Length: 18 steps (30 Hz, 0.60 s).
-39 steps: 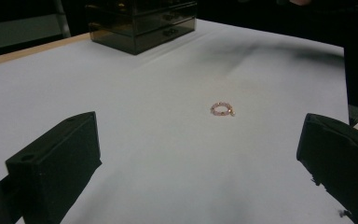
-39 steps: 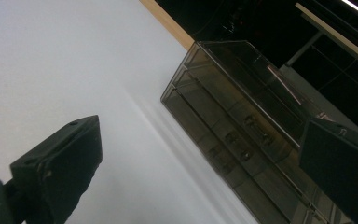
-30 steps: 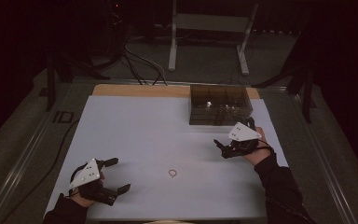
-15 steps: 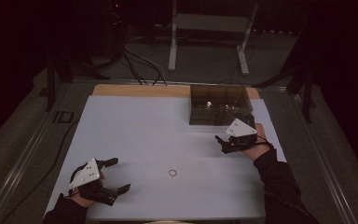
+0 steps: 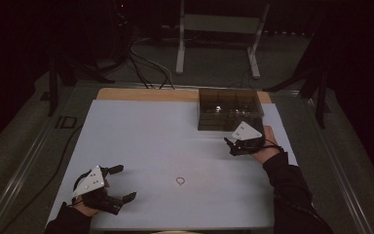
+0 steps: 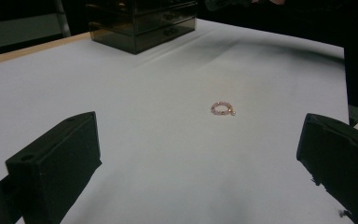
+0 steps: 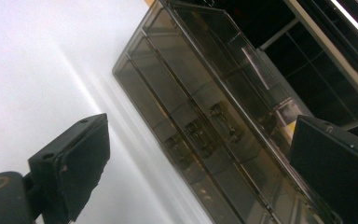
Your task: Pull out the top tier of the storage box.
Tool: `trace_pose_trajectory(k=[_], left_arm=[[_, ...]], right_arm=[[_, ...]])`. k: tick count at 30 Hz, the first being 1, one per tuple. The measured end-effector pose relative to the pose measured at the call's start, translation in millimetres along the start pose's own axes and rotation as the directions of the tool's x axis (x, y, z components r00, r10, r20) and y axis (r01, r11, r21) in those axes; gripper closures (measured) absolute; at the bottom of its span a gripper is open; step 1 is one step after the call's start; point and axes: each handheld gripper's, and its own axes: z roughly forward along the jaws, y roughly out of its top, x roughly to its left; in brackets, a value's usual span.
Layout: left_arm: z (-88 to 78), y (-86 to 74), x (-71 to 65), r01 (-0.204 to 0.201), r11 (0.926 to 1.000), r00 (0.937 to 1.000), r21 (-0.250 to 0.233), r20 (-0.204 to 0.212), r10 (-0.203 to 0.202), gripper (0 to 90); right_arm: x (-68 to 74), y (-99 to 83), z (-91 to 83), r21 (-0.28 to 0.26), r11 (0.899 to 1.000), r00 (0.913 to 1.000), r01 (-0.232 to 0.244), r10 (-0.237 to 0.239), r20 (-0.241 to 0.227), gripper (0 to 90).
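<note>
We see the left gripper (image 5: 119, 184) resting at the near left of the white worktop (image 5: 146, 136), its fingers (image 6: 56, 163) spread wide and holding nothing. A small beaded bracelet (image 5: 180, 181) lies flat on the worktop ahead of these fingers, apart from them. The right gripper (image 5: 231, 145) sits at the right, just in front of the smoky transparent drawer box (image 5: 229, 109); its fingers (image 7: 72, 161) have just been closing slightly but stand well apart, empty, facing the drawer fronts with their small handles (image 7: 198, 133).
</note>
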Motion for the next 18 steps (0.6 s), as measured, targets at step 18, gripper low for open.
trace_pose_trajectory(k=[18], left_arm=[[0.5,0.0,0.3,0.002,1.0000,1.0000,0.001,-0.002,-0.002,1.0]], right_arm=[[10.6,0.0,16.4,0.111,0.985,0.9835,0.130,-0.143,0.112,23.8]])
